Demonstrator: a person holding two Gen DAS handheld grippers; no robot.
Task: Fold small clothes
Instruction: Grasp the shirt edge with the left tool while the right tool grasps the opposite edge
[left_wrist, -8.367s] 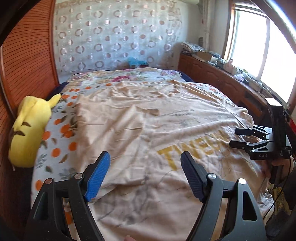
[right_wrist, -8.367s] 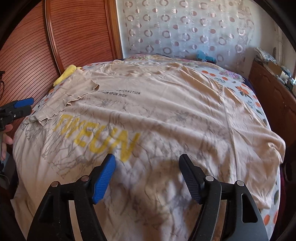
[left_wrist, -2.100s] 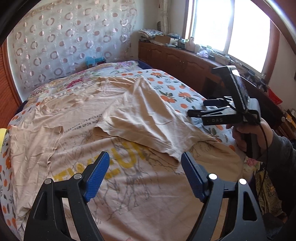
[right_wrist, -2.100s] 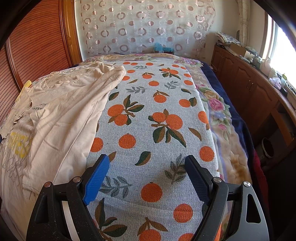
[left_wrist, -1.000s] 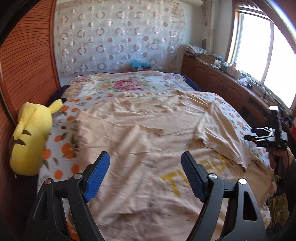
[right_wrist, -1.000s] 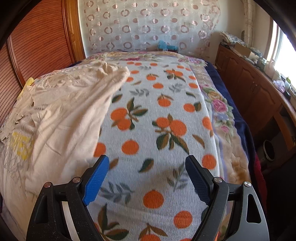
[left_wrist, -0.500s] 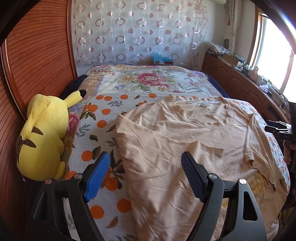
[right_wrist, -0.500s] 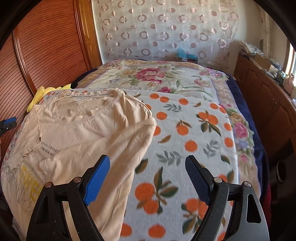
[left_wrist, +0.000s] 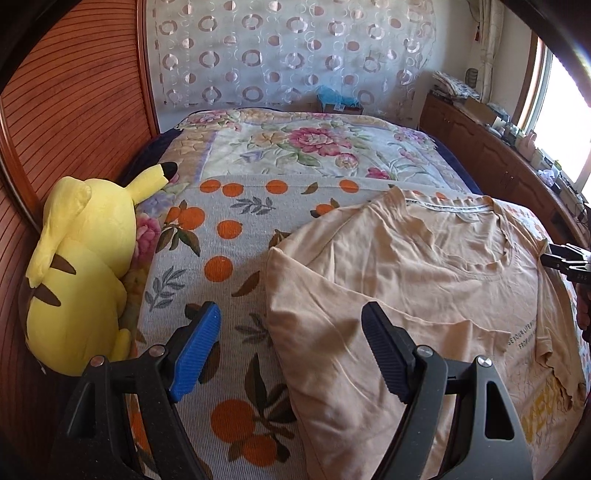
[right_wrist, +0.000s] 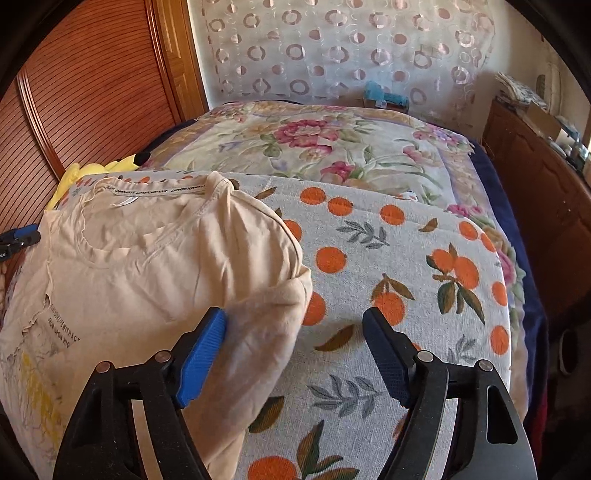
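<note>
A beige T-shirt (left_wrist: 417, 280) with yellow lettering lies on the bed with both sides folded inward; it also shows in the right wrist view (right_wrist: 147, 295). My left gripper (left_wrist: 291, 354) is open and empty, above the shirt's left folded edge near the shoulder. My right gripper (right_wrist: 295, 354) is open and empty, above the shirt's right folded edge. The right gripper's tips show at the right edge of the left wrist view (left_wrist: 565, 258). The left gripper's blue tip shows at the left edge of the right wrist view (right_wrist: 22, 232).
The bed has an orange-print sheet (left_wrist: 221, 240) and a floral blanket (left_wrist: 306, 147) farther back. A yellow plush toy (left_wrist: 77, 269) lies at the bed's left edge against the wooden headboard (left_wrist: 74, 92). A wooden cabinet (right_wrist: 535, 177) runs along the right.
Both sides of the shirt have been folded inward since the earliest frames. Over the last second both grippers moved toward the collar end, staying open.
</note>
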